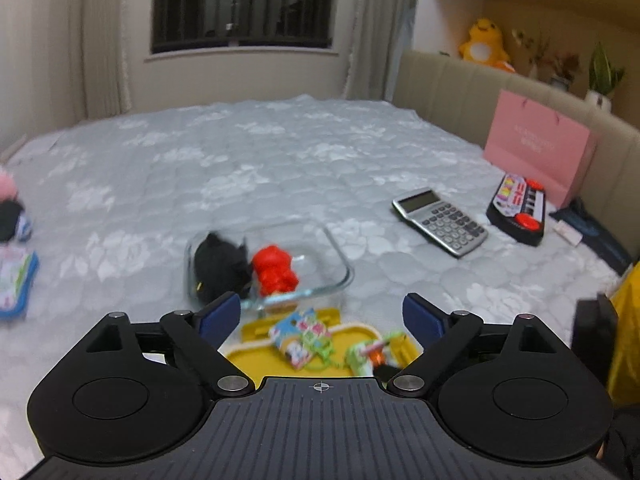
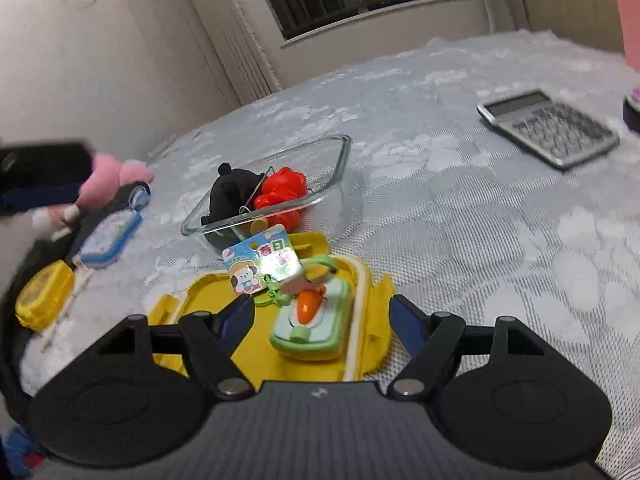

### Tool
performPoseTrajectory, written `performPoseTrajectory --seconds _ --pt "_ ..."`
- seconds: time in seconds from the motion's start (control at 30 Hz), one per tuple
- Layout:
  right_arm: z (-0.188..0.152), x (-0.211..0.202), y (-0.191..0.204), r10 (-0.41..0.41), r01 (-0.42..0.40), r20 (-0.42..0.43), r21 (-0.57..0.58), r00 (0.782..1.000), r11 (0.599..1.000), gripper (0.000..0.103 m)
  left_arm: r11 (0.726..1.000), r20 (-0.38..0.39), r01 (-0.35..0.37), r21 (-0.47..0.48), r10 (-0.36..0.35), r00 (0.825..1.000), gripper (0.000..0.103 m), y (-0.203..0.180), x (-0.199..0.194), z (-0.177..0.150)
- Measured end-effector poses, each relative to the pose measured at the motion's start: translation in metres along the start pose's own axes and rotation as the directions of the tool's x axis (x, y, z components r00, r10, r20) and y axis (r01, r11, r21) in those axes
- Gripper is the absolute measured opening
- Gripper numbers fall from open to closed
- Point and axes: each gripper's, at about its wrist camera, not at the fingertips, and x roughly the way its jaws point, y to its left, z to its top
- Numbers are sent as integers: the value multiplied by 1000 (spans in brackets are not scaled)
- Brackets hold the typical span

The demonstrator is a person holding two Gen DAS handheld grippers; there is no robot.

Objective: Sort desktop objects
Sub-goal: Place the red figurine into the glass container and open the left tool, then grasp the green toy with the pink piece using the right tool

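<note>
We are observing both the left claw [image 1: 322, 316] and right claw [image 2: 322, 320] gaping wide, empty, over the yellow tray [image 2: 256, 356]

Both wrist cameras tilt down over the bed [image 1: 280, 160], close above the yellow tray [image 2: 256, 360], sharing the glass dish [image 2: 324, 168] at 12 o'clock.

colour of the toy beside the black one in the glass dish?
Red toy; clearest in right wrist view.

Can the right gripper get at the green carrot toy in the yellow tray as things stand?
Probably yes. The right gripper is open with the green carrot toy just ahead between its fingers, uncovered in the yellow tray; only the tag lies beyond.
</note>
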Motion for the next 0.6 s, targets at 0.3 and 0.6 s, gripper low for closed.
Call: performPoseTrajectory --seconds 0.3,0.6 --pt "12 30 47 -173 163 -52 -153 984 975 76 979 -149 144 -144 -166 975 94 41 20 -68" --pt "7 58 61 -260 238 -86 -206 962 949 72 953 -136 234 -191 -262 955 97 50 26 -85"
